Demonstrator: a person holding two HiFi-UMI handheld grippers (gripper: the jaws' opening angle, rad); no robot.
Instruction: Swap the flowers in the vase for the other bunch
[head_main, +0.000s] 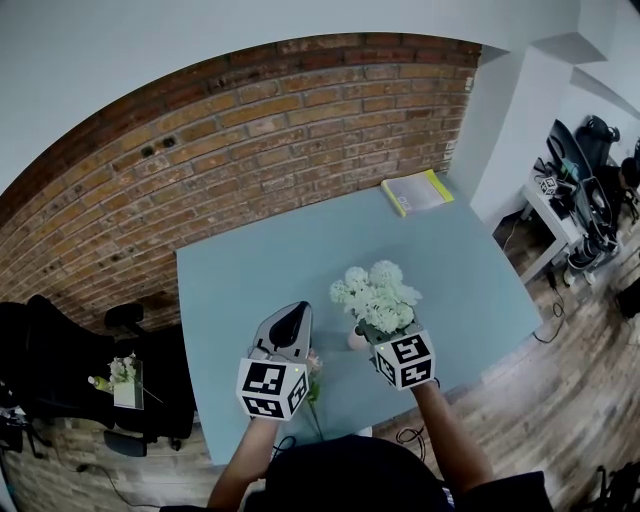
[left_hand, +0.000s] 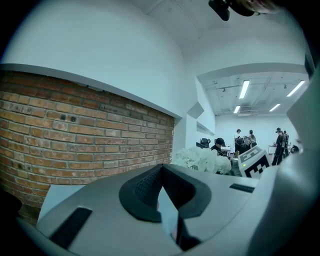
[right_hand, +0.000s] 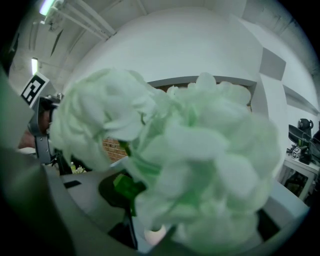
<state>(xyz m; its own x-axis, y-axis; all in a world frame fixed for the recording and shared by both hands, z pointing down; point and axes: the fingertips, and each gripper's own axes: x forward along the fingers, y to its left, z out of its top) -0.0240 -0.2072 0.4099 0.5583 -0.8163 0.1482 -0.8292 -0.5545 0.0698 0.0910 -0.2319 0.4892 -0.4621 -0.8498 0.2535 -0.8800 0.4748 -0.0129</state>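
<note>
A bunch of white flowers (head_main: 378, 295) hangs over the pale blue table (head_main: 250, 290), and my right gripper (head_main: 386, 336) is shut on its green stems. In the right gripper view the blooms (right_hand: 200, 150) fill the picture and a green stem (right_hand: 125, 187) sits between the pads. Just below the bunch stands the small pale vase (head_main: 356, 340), whose mouth (right_hand: 154, 234) also shows under the blooms. A bunch with pink flowers (head_main: 314, 366) lies on the table beside my left gripper (head_main: 292, 316), its stem running toward the near edge. The left gripper (left_hand: 161, 169) has its tips together, with nothing visibly between them.
A yellow-edged book (head_main: 417, 190) lies at the table's far right corner. A brick wall (head_main: 250, 130) runs behind the table. A black chair (head_main: 60, 370) and a small stand with flowers (head_main: 125, 378) are on the floor to the left.
</note>
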